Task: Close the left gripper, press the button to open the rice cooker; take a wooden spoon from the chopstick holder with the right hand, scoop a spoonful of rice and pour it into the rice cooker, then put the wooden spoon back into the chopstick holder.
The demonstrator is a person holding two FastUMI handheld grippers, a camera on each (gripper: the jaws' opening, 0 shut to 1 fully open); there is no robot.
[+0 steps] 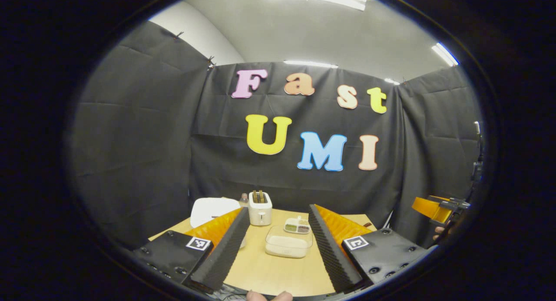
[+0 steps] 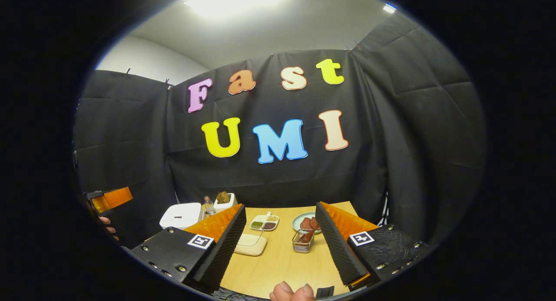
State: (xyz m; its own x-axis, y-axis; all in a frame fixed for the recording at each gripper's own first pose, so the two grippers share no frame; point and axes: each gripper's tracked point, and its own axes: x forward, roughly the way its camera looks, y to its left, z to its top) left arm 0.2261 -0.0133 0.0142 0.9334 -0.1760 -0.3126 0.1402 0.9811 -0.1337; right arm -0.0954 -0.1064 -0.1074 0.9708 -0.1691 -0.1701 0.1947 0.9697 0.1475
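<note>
The white rice cooker [image 1: 212, 210] [image 2: 180, 215] stands with its lid down at the table's far left. A clear tub of rice [image 1: 289, 241] [image 2: 249, 244] lies mid-table. The small chopstick holder [image 2: 302, 242] holds brown wooden utensils, the wooden spoon [image 2: 307, 236] among them. My left gripper [image 1: 278, 209] is open above the table's near edge, the rice tub between its fingers farther off. My right gripper [image 2: 280, 205] is open too, with the holder ahead between its fingers. Each gripper also appears in the other's view, right gripper [image 1: 438, 207] and left gripper [image 2: 108, 200], held by a hand.
A white toaster [image 1: 259, 209] [image 2: 225, 200] with bread stands at the back beside the cooker, a small bottle [image 2: 209, 205] next to it. A divided dish [image 1: 297, 225] [image 2: 265, 223] of grains and a plate [image 2: 299, 218] with reddish pieces lie behind the tub and holder. Black cloth walls surround the wooden table [image 1: 269, 270].
</note>
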